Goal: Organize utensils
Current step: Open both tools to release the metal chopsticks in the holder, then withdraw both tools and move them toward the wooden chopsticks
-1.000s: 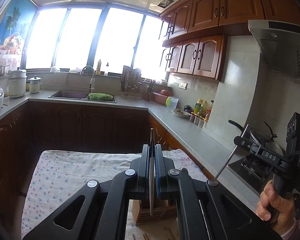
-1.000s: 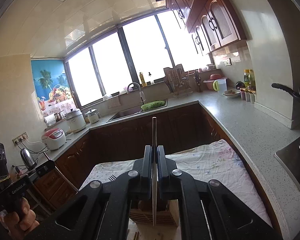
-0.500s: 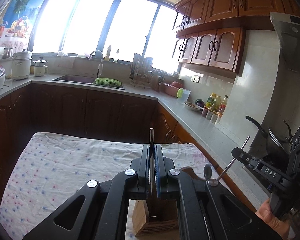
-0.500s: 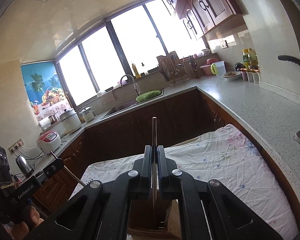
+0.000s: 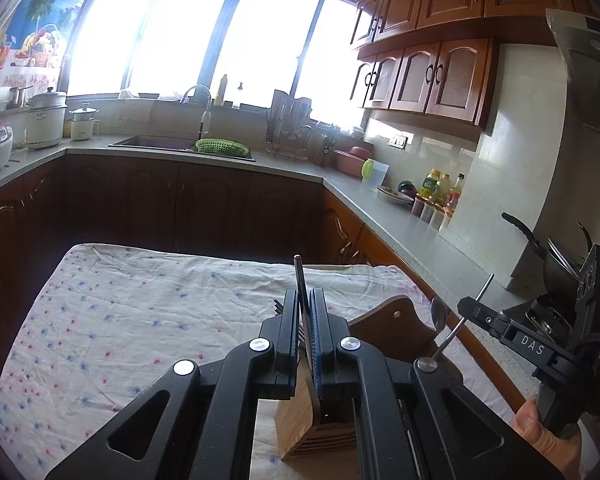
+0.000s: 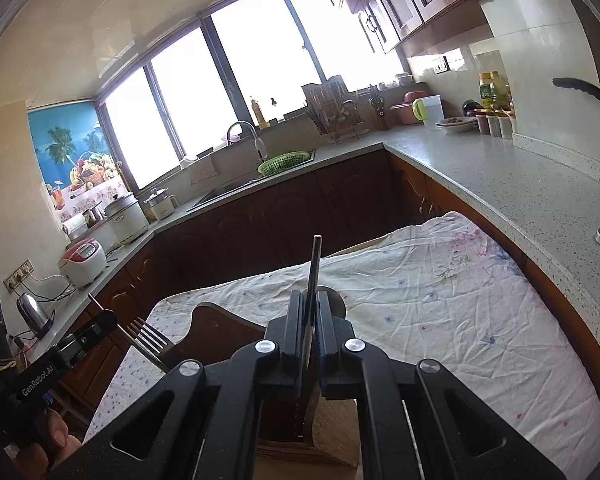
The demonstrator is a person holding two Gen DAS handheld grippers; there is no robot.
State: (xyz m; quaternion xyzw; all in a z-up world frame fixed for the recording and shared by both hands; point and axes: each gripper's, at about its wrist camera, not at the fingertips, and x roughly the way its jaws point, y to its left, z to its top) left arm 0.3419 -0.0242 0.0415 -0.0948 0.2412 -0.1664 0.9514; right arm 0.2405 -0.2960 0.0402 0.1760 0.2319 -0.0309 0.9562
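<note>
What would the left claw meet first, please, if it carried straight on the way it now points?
Probably the wooden utensil holder just below and ahead of the left claw, though depth is hard to judge.

Home kitchen. Grey countertop (image 6: 480, 184) wrapping in a U under a wide window (image 5: 228, 36), with the sink (image 5: 156, 143) sitting below that window. Left of the sink: rice cookers (image 5: 46, 120) standing (lids on). Right of it: dish rack (image 5: 288, 128), sauce bottles (image 5: 440, 188). Wooden wall cabinets (image 5: 428, 76) hanging overhead.
</note>
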